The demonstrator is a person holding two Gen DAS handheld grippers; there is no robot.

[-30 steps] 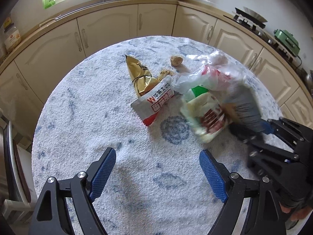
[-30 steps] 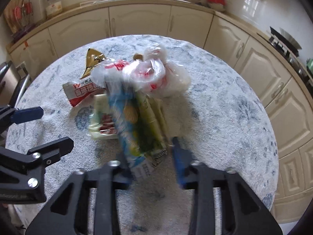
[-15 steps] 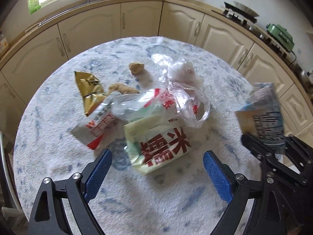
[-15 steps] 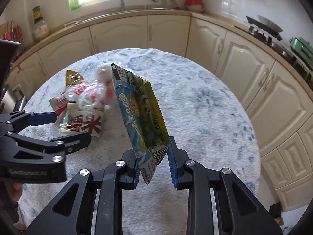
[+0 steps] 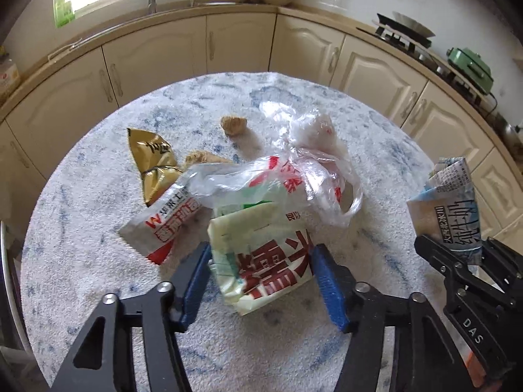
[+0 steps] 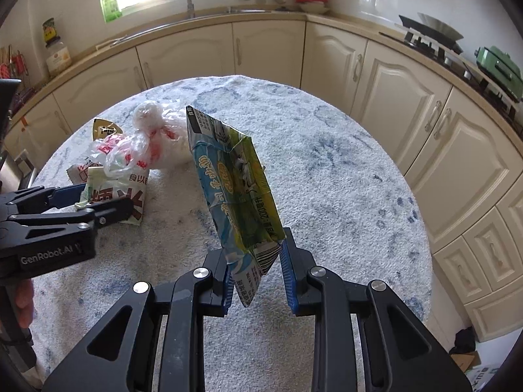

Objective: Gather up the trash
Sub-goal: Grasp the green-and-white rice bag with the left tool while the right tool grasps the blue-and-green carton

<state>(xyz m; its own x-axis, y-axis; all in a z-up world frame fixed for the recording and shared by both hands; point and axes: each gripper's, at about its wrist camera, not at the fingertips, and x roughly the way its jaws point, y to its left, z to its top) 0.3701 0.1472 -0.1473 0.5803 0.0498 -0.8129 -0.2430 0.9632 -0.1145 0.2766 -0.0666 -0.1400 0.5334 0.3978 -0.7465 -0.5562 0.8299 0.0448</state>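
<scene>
Trash pickup is under way: mid-table (image 5: 98,294), the pale rice packet (image 5: 264,261) has just been closed on by the left gripper (image 5: 260,281); a flattened milk carton (image 6: 235,189) is pinched aloft by the right gripper (image 6: 258,271). Lifting clear of the plastic bag (image 5: 294,170) is judged next.

It was a home kitchen: cream cabinets (image 6: 268,49) curved across the top, sink tap (image 6: 189,0) upper centre, stove (image 6: 428,42) upper right.

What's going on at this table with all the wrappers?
A person is clearing trash with two tools. The right hand-held gripper grips a flattened milk carton, lifted off the table. The left hand-held gripper has just been closing around a pale green rice bag lying beside the plastic bag and snack wrappers.
</scene>
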